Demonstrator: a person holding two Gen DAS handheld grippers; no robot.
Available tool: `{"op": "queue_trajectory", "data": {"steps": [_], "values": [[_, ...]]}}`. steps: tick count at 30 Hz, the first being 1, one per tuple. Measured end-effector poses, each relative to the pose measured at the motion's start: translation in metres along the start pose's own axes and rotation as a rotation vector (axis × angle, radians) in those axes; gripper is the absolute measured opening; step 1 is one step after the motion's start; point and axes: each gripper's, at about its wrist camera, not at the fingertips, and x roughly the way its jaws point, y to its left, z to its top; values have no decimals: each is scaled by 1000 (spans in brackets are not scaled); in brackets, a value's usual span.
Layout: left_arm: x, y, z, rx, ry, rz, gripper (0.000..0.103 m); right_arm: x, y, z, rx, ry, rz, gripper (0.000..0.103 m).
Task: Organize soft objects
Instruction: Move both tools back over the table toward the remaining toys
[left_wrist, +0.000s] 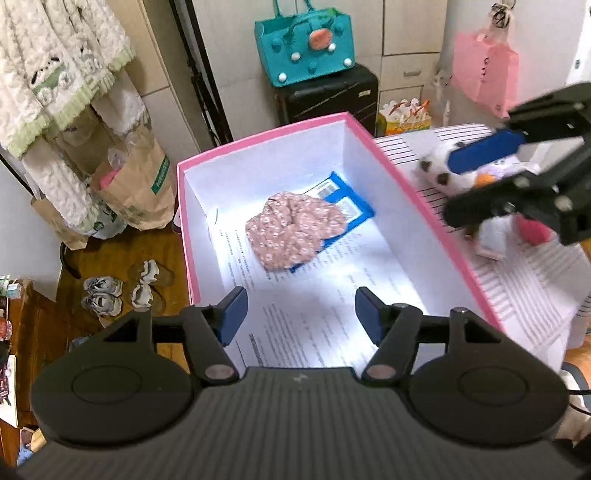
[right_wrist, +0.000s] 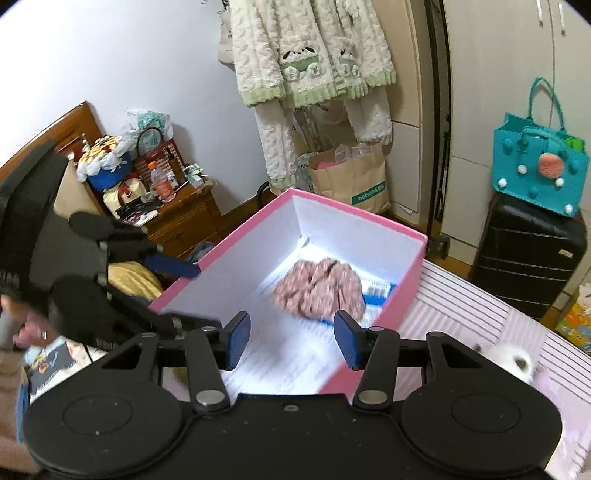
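A pink box (left_wrist: 360, 127) with white inner walls stands on a striped surface. A pink floral soft cloth (left_wrist: 293, 229) lies inside it on a blue packet (left_wrist: 351, 201). My left gripper (left_wrist: 301, 319) is open and empty above the box's near end. My right gripper (left_wrist: 460, 192) is open, held to the right of the box over a white plush toy (left_wrist: 448, 177). In the right wrist view my right gripper (right_wrist: 291, 341) is open and empty over the box (right_wrist: 402, 291), the cloth (right_wrist: 319, 290) lies ahead, and the plush toy (right_wrist: 511, 360) lies at right.
The striped surface (left_wrist: 532, 295) carries the box. A teal bag (left_wrist: 304, 46) sits on a black suitcase (left_wrist: 328, 94) behind. Paper bags (left_wrist: 136, 184) and shoes (left_wrist: 125, 286) stand on the floor at left. A cluttered wooden cabinet (right_wrist: 177, 218) is at left.
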Motion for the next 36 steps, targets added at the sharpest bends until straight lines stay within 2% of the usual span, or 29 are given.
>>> {"op": "queue_trajectory", "data": {"steps": [8, 15, 27, 36], "values": [[-45, -43, -13, 71, -51, -21, 71, -72, 20, -49, -38, -16, -47, 57], [-56, -89, -26, 176, -82, -56, 72, -111, 21, -86, -50, -12, -77, 60], [-54, -148, -42, 304, -88, -118, 72, -125, 7, -149, -18, -6, -72, 60], [-34, -173, -41, 318, -63, -204, 72, -136, -1, -187, -1, -15, -106, 63]]}}
